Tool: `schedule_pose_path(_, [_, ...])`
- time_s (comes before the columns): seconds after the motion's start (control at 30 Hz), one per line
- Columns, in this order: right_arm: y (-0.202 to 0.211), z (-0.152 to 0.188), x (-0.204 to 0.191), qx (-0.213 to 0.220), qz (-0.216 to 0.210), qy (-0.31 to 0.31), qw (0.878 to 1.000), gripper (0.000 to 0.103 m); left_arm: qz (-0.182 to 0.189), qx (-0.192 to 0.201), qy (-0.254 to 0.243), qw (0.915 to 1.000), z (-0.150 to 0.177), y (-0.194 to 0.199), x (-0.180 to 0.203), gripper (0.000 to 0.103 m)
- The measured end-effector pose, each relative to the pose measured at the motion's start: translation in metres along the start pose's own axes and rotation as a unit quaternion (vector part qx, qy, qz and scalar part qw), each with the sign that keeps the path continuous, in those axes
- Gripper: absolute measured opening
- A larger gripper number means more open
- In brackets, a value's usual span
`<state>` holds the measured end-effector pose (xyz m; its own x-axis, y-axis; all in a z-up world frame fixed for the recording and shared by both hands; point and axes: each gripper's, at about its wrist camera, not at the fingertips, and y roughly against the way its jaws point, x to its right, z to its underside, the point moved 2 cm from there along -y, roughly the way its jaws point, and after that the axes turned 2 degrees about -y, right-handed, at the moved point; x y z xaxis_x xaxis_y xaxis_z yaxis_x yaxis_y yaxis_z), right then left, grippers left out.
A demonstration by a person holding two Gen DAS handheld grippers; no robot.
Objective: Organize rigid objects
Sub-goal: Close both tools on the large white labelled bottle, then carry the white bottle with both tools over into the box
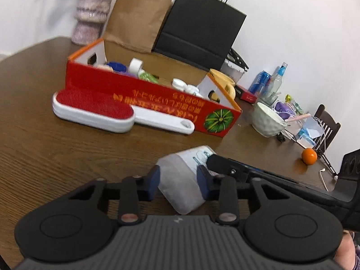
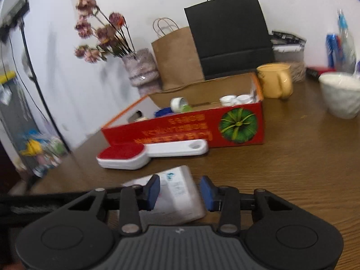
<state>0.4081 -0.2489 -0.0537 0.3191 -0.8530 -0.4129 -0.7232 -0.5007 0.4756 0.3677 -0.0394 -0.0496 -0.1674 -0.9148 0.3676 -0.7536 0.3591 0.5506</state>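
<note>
A white plastic-wrapped packet (image 1: 180,182) lies on the brown wooden table (image 1: 56,157) just in front of me. My left gripper (image 1: 178,180) is shut on it, a blue pad pressing each side. In the right wrist view the same packet (image 2: 177,193) sits between the pads of my right gripper (image 2: 180,192); the left pad overlaps it and a thin gap shows at the right pad. One black finger (image 1: 227,165) of the right gripper reaches the packet's far end. Behind stands a red cardboard box (image 1: 139,90) (image 2: 180,132) with several small bottles and caps inside.
A red and white lint brush (image 1: 94,108) (image 2: 126,155) lies against the box front. A yellow mug (image 2: 274,81), white bowl (image 2: 339,94), orange (image 1: 309,156), brown bag (image 1: 137,18), black bag (image 1: 200,29) and flower vase (image 2: 141,69) crowd the back and right.
</note>
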Motion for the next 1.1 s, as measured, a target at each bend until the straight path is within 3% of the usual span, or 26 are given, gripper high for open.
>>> schedule_pose_path(0.17, [-0.003,0.004,0.011,-0.018,-0.037,-0.081,0.996,0.034,0.002,0.005,0.013,0.9999,0.002,0.001,-0.004,0.035])
schedule_pose_path(0.33, [0.021,0.032,-0.015,-0.008,-0.036,-0.053,0.998,0.032,-0.017,0.021,-0.016,0.9995,0.016,0.026,-0.001,0.034])
schedule_pose_path(0.6, [0.078,0.075,-0.039,0.041,-0.030,-0.047,0.998,0.030,-0.018,0.057,-0.037,0.9975,0.057,0.077,0.015,0.034])
schedule_pose_path(0.87, [0.133,0.066,-0.055,0.109,-0.042,-0.017,0.993,0.030,0.000,0.122,-0.075,0.9896,0.058,0.124,0.050,0.034])
schedule_pose_path(1.1, [0.150,0.045,-0.061,0.144,-0.049,0.005,0.988,0.030,0.007,0.161,-0.089,0.9830,0.043,0.139,0.069,0.034])
